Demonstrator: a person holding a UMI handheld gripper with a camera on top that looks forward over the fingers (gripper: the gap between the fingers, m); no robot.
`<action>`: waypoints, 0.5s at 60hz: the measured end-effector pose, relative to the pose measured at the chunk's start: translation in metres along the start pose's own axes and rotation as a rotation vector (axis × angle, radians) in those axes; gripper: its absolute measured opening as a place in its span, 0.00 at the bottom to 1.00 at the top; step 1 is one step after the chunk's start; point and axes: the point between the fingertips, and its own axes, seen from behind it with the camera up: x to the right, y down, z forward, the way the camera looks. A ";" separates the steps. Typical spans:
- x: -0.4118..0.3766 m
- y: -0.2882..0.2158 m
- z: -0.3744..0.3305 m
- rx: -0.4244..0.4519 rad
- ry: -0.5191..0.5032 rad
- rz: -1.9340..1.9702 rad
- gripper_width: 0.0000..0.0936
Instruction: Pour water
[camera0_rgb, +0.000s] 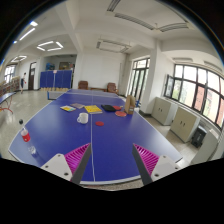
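My gripper (112, 162) is open and empty, its two fingers with pink pads (77, 156) spread wide above the near edge of a blue table-tennis table (105, 140). Small items lie far ahead on the table's middle and far part: a white cup-like object (83, 117), a red disc (99, 124), a red item (121, 113), yellow mats (92, 108) and an orange-brown object (129, 103). A clear bottle-like thing (26, 134) stands near the table's left edge. Nothing is between the fingers.
The table stands in a large room with windows (192, 88) on the right, cabinets (184, 122) below them, blue boards (56, 78) at the far left and a door (138, 78) at the back. Floor shows around the table.
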 end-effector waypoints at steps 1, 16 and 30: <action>0.000 0.001 -0.001 -0.003 0.002 0.000 0.91; -0.053 0.081 -0.023 -0.094 0.006 -0.025 0.91; -0.229 0.187 -0.061 -0.235 -0.148 -0.026 0.90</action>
